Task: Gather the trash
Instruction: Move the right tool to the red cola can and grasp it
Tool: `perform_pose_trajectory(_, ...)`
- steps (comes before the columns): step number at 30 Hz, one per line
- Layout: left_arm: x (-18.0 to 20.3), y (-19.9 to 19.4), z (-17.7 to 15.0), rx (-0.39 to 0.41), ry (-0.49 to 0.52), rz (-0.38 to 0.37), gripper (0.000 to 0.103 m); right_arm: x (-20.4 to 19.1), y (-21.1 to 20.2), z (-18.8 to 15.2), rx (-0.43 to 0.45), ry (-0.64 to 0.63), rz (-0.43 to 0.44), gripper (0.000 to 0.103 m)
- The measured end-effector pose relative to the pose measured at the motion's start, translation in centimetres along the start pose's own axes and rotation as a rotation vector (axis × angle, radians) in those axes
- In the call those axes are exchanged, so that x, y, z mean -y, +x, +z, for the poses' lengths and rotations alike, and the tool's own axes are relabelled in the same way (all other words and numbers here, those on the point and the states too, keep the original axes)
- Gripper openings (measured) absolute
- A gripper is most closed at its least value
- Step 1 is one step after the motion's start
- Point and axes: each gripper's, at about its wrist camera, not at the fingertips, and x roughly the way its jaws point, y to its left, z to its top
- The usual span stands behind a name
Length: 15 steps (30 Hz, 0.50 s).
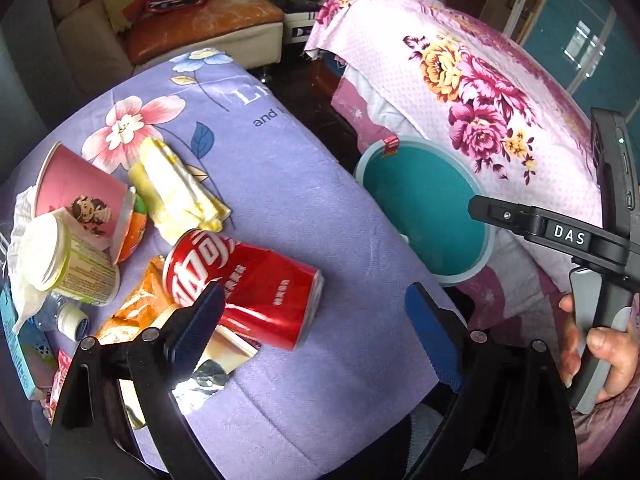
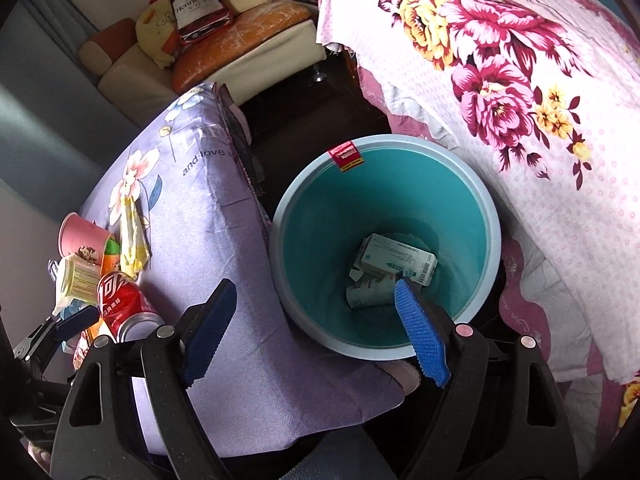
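Observation:
A crushed red can (image 1: 248,292) lies on its side on the purple flowered cloth (image 1: 304,216), among a pink paper cup (image 1: 80,192), a yellow wrapper (image 1: 176,192), a white lidded tub (image 1: 60,260) and an orange snack bag (image 1: 136,304). My left gripper (image 1: 316,324) hangs open just above the can's near side, nothing between its pads. The teal bin (image 2: 384,248) stands on the floor beside the cloth; small cardboard boxes (image 2: 396,264) lie in its bottom. My right gripper (image 2: 316,324) is open over the bin's near rim, empty.
A pink flowered bedspread (image 2: 540,120) rises right of the bin. A sofa with cushions and a bottle-print bag (image 2: 196,4) stands behind. A small bottle (image 1: 72,320) and a blue carton (image 1: 24,352) lie at the cloth's left edge. A hand (image 1: 600,344) holds the right gripper's handle.

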Motion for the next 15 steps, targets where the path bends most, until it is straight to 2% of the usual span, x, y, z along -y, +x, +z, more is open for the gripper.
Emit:
perform_pose_trajectory(10,-8.9,-2.8,-3.3,0.055,-0.208,0.009,0.092,-7.6,0.6,-1.0,-0.065,-0.191,-0.001,0.083)
perform_pose_trajectory(15,-12.4,-3.7,-4.8,0.076,-0.275,0.031,0.092,-11.6,1.7,-1.7,-0.124,-0.276,0.016,0.083)
